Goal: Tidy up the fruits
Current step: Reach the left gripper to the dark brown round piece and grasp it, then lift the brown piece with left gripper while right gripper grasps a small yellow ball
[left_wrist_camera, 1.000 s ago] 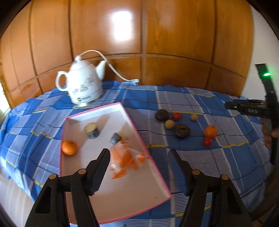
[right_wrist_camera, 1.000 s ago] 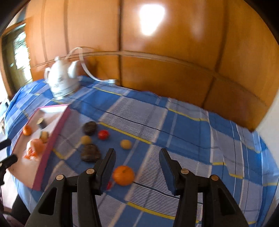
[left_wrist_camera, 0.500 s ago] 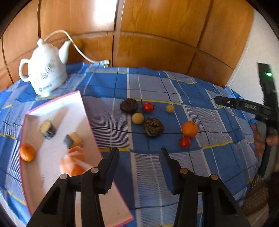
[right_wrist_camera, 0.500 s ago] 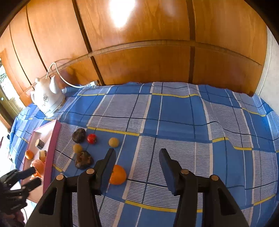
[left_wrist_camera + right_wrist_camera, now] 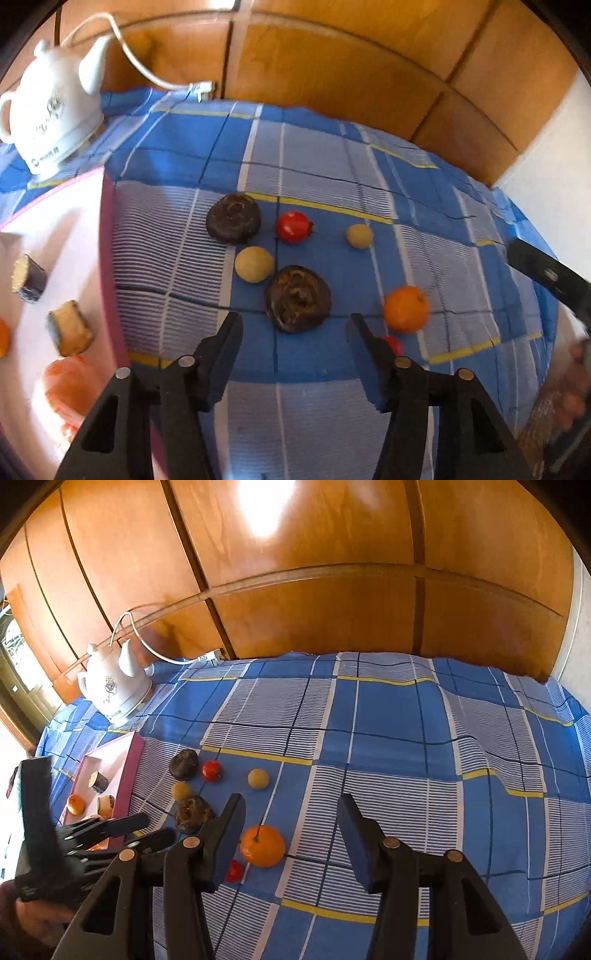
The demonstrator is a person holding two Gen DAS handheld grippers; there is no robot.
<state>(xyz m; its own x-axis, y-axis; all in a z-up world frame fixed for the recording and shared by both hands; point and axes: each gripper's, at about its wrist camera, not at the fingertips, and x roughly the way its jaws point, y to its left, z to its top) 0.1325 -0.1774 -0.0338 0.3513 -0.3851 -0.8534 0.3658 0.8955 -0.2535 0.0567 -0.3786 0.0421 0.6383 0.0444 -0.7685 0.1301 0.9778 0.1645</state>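
1. Blue checked cloth (image 5: 317, 155) is soft and a bit rumpled, so round fruit on it can roll from a nudge. The loose pile sits mid-table: two dark wrinkled fruits (image 5: 297, 303) and (image 5: 233, 218), two pale yellow balls (image 5: 254, 264) and (image 5: 359, 236), a red one (image 5: 293, 226), an orange (image 5: 405, 308) and another small red one (image 5: 234, 870) half hidden behind a finger.

2. Left gripper (image 5: 295, 325) is empty with its jaws apart; they've just been opening wider, nothing between the pads. It hangs right over the near dark fruit. The nearer yellow ball touches that fruit on its far-left side, so a sloppy descent probably shoves the ball away.

3. Right gripper (image 5: 291, 814) is also empty, jaws apart, with the orange just inside its left finger. If it closes off-centre I'd guess the orange squirts out sideways into the hidden red fruit.

4. Both tools are crowded at the near edge; in the right wrist view the left one sits just left of the right. Collision looks like the biggest risk if both go in at once.

5. Pink-rimmed tray (image 5: 107, 236) on the left already holds an orange (image 5: 76, 804), two cut pieces and something orange and blurry. Dropping fruit in from too high could bounce it back over the low rim.
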